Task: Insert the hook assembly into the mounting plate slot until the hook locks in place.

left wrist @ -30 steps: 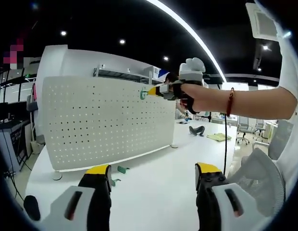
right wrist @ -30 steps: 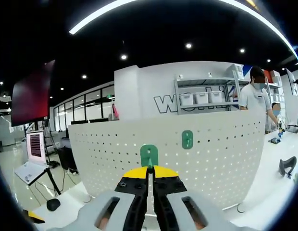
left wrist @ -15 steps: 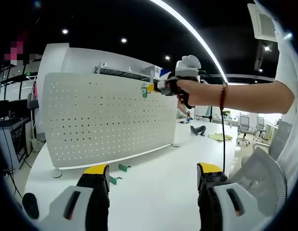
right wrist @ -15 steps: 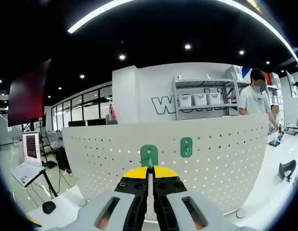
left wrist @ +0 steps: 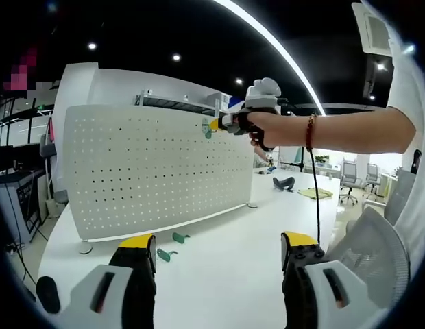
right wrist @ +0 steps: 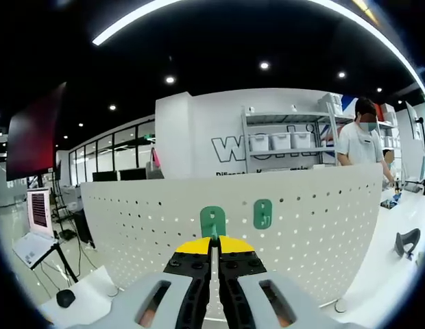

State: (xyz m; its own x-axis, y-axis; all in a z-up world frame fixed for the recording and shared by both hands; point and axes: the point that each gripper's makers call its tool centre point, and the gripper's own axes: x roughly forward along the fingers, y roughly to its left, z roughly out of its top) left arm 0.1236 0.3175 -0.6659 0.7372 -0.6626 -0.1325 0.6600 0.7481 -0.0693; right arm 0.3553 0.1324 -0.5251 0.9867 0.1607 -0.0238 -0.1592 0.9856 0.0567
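the right gripper [right wrist: 212,241] pinches a green plastic hook [right wrist: 212,222] high against the white perforated pegboard panel [right wrist: 315,226] to seat it, while the left gripper [left wrist: 216,248] waits spread over the white table [left wrist: 226,267].

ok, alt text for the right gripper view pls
The right gripper, jaws shut on a green hook, holds it up against the top row of holes of a white pegboard. A second green hook already hangs on the board just to its right; a person stands behind the board.
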